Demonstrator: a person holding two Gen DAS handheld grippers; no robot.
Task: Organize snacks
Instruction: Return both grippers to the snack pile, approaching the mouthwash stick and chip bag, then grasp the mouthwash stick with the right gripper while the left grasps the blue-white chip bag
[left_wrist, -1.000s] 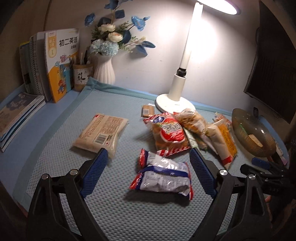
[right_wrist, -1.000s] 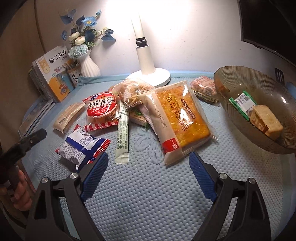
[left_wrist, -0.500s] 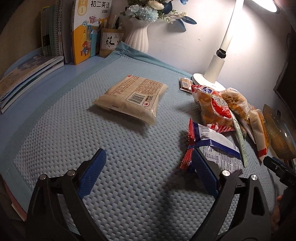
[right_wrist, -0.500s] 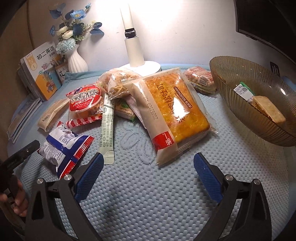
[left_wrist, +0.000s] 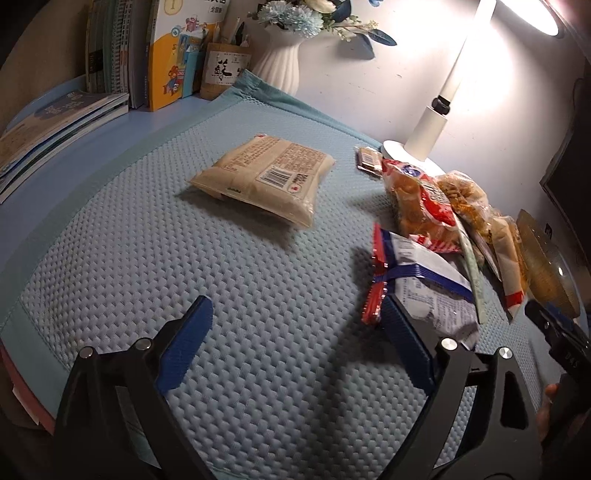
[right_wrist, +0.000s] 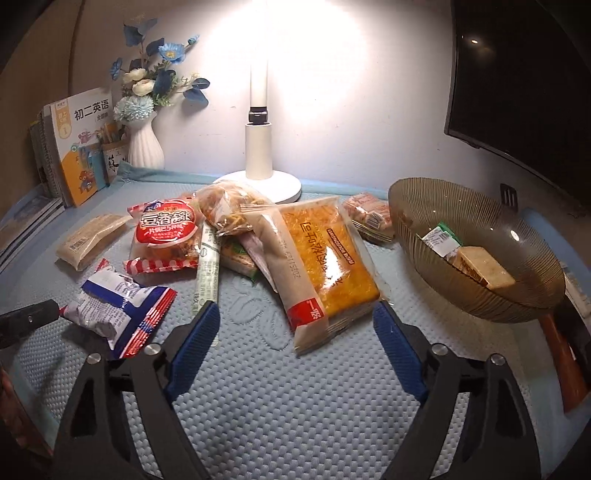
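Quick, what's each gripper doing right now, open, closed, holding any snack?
Left gripper: open, holding nothing; its right finger sits beside the blue-and-white snack packet.
Right gripper: open, empty, fingers either side of the near end of the orange toast packet.

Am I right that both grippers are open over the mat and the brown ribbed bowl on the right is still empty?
Not quite: the bowl is not empty. The right wrist view shows a green-edged packet and a tan wrapped block inside it. The rest holds: the left gripper and right gripper are both open over the mat.
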